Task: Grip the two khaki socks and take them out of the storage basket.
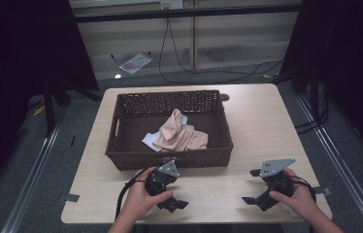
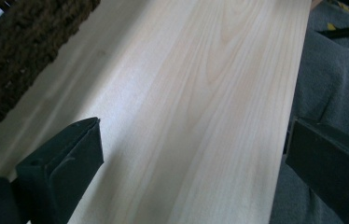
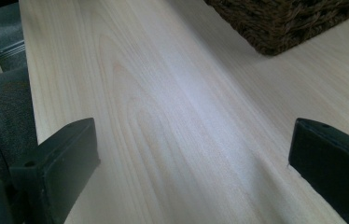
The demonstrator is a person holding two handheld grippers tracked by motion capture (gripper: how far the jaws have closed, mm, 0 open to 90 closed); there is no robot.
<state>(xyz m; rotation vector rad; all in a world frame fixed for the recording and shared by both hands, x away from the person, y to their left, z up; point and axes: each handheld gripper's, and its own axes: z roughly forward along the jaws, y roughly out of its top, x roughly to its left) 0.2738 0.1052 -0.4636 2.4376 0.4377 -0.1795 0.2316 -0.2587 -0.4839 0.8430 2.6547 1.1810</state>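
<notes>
The crumpled peach-coloured cloth point(image 1: 179, 134) lies inside the dark brown woven wicker basket point(image 1: 121, 155), partly over a pale blue-white piece point(image 1: 151, 140), near the front wall. The left gripper point(image 1: 169, 194) and the right gripper point(image 1: 259, 187) both rest on the pale wooden surface point(image 1: 218, 194) in front of the basket, jaws spread and empty. Reaching in, a jaw could catch the basket's rim and shove it, or pinch both fabrics together.

basket point(image 1: 170, 158): dark brown wicker weave, beyond left gripper point(image 1: 170, 187) | cloth point(image 1: 179, 133) in it: peach-beige over white-pale blue | table point(image 1: 257, 126): pale wood grain | both grippers: black jaws, grey plates; right gripper point(image 1: 255, 187) | floor: grey carpet
</notes>
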